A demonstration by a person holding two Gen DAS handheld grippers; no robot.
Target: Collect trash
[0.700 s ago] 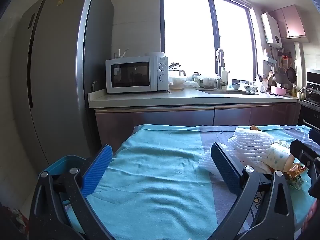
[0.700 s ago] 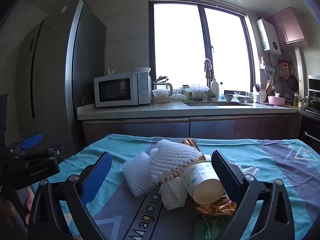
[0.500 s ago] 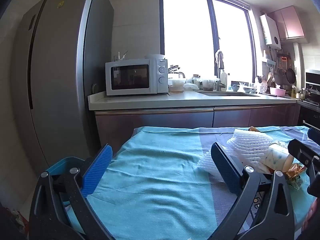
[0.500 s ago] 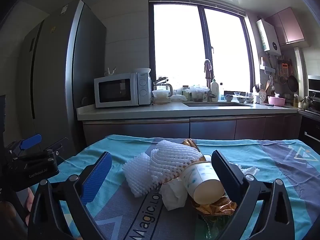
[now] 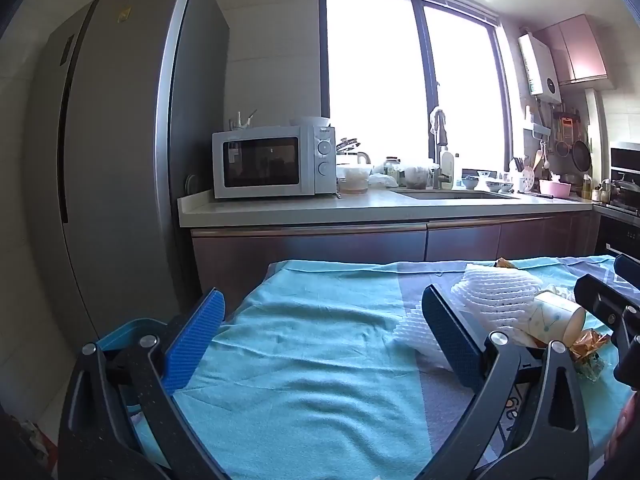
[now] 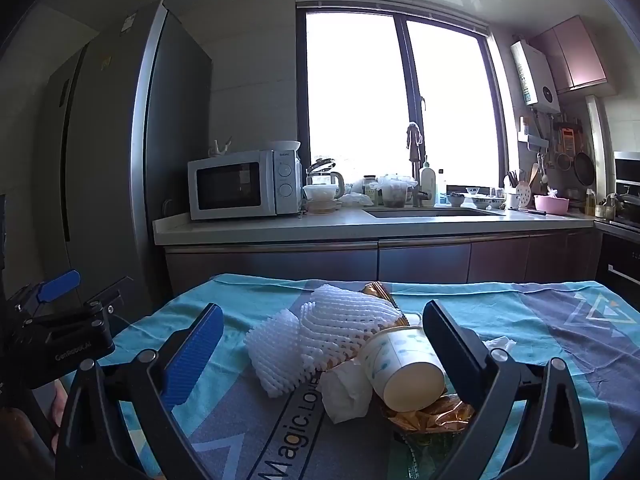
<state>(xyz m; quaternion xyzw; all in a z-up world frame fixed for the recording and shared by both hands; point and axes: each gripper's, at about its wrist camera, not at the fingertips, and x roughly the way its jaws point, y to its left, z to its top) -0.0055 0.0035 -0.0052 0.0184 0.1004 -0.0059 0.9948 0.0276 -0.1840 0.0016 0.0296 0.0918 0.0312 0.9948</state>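
With both your left claw and right claw spread wide and empty, the trash heap sits on the bench between the right fingers, where a careless squeeze could roll the paper cup away.

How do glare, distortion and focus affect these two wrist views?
Left wrist view: the window is blown out white, the fridge bows from fisheye, and the foam net is sharp. Right wrist view: the same blown-out window leaves the corners dark, while the paper cup and the print on the cloth stay readable.
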